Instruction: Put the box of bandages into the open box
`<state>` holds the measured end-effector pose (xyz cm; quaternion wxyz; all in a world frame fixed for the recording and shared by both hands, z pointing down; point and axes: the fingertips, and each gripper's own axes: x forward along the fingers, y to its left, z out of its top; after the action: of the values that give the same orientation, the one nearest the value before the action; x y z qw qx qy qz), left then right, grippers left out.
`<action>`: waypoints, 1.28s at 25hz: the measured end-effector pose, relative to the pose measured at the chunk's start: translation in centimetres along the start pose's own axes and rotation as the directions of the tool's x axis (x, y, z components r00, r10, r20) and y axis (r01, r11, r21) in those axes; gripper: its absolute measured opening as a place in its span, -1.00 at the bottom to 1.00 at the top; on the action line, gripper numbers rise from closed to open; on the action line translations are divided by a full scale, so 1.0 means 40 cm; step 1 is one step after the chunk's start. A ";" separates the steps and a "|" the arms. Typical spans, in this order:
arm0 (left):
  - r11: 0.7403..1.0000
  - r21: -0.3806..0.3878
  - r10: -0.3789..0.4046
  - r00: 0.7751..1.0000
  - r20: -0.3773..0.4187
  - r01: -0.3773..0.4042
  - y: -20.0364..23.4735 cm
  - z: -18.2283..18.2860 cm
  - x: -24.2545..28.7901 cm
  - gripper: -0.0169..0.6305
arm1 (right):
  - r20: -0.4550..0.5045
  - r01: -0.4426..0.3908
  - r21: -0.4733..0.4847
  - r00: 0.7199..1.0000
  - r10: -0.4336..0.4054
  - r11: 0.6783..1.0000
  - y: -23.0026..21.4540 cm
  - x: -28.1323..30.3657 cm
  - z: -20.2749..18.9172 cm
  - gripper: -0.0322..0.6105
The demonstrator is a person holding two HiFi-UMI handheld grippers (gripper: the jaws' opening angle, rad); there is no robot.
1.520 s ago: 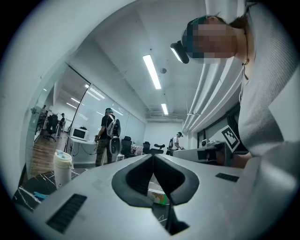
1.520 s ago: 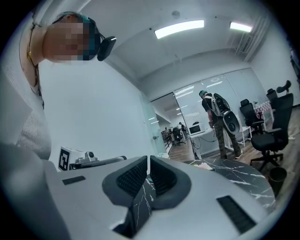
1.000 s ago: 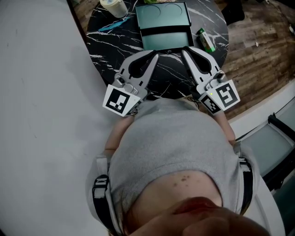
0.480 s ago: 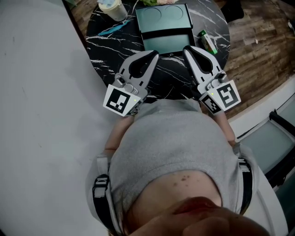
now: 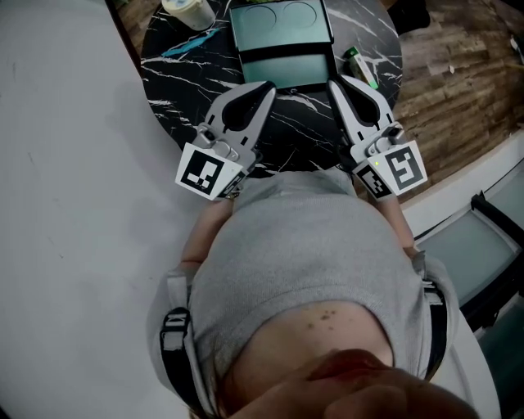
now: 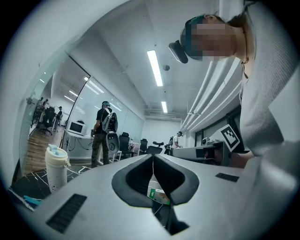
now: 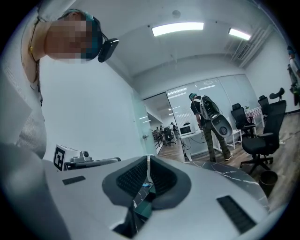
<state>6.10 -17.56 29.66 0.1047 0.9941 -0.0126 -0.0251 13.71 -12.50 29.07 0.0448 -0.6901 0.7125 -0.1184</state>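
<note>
The open dark green box stands on the black marble table, its lid toward the far side. To its right lies the small green and white box of bandages; a bit of it shows through the gap behind the jaws in the left gripper view. My left gripper is shut and empty at the box's near left corner. My right gripper is shut and empty at the near right corner, just short of the bandages. Their tips point upward over the table.
A pale lidded cup stands at the table's far left, with a blue item beside it. White wall runs along the left, wooden floor to the right. A person with a backpack stands in the office beyond.
Both grippers have edged a little forward, so their tips now reach the open box's near edge. The left one has drifted slightly left. Both stay shut.
</note>
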 end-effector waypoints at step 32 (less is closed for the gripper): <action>0.981 0.043 0.189 0.981 -0.039 -0.187 -0.188 -0.075 0.123 -0.91 | -0.168 0.004 -0.076 0.986 -0.017 0.997 -0.334 -0.140 -0.142 -0.37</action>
<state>11.32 -9.74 30.77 0.0876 0.9906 -0.1047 0.0066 25.66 -6.58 37.07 -0.0423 -0.6825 0.7142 -0.1496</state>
